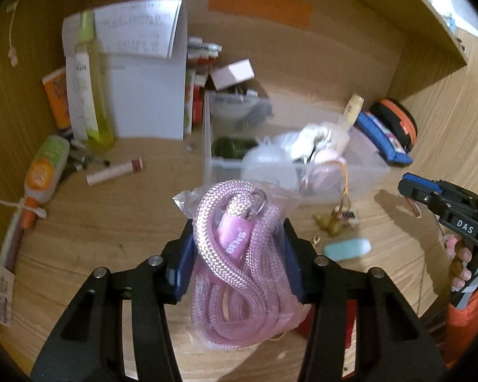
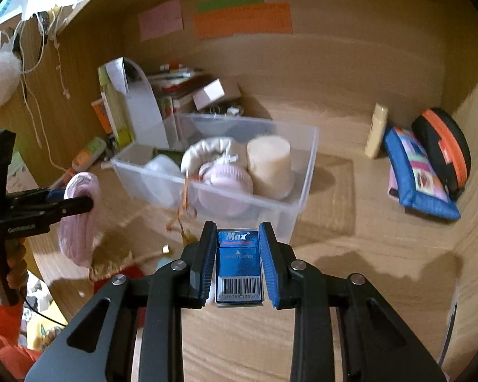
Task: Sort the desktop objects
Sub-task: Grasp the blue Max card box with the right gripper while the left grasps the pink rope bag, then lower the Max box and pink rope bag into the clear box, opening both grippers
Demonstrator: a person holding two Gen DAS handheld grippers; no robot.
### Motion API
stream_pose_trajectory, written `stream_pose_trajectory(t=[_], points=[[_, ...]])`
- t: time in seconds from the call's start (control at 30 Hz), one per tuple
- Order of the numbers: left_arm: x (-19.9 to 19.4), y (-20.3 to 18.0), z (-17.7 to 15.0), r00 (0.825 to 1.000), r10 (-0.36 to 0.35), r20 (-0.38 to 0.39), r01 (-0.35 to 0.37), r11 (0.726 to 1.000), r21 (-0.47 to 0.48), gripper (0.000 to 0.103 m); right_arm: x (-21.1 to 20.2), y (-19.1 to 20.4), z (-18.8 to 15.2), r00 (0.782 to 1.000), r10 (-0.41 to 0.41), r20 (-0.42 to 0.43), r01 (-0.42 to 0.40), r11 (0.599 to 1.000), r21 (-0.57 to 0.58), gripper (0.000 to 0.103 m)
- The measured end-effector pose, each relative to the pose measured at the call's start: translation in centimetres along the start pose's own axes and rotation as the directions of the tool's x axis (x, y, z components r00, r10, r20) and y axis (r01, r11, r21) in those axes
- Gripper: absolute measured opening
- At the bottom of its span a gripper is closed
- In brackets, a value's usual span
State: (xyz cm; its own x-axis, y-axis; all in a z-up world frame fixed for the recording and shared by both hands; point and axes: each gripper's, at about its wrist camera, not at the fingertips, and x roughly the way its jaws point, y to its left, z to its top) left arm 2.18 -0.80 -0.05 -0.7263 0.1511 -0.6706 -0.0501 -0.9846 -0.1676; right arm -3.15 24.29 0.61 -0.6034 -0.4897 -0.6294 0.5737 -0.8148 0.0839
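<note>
Left wrist view: the left gripper is clamped on a bagged pink rope, held above the desk in front of the clear bin.

Right wrist view: the right gripper squeezes a blue box between its nearly closed pads, just before the bin.

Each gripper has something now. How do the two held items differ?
The pink rope in the left gripper is soft, coiled and bagged in clear plastic; the blue Max box in the right gripper is small, rigid and flat-sided. The rope bulges past the pads; the box fits between them. Both are off the desk.
</note>
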Motion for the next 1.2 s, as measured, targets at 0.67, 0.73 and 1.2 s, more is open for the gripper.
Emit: stream_pose_trajectory(t=[0.67,0.73,1.2], points=[[0.6,1.8,7.2,0.993,0.036,0.109,-0.034,0.999,-0.017,0.049,1.4,-1.1,4.9,0.998,0.012,0.056,-0.012,1.0,0.01,0.025],[0.9,1.8,7.9,0.994,0.024,0.103,-0.022,0.999,-0.024,0.049,2.0,-1.4,5.3,0.999,0.014,0.05,-0.015,1.0,0.014,0.025],[5.0,-1.1,10.9,0.997,0.002,0.081,-0.007,0.998,0.064,0.049,6.4,-3.0,5.5,1.0,0.006,-0.029,-0.004,0.998,0.06,0.025]])
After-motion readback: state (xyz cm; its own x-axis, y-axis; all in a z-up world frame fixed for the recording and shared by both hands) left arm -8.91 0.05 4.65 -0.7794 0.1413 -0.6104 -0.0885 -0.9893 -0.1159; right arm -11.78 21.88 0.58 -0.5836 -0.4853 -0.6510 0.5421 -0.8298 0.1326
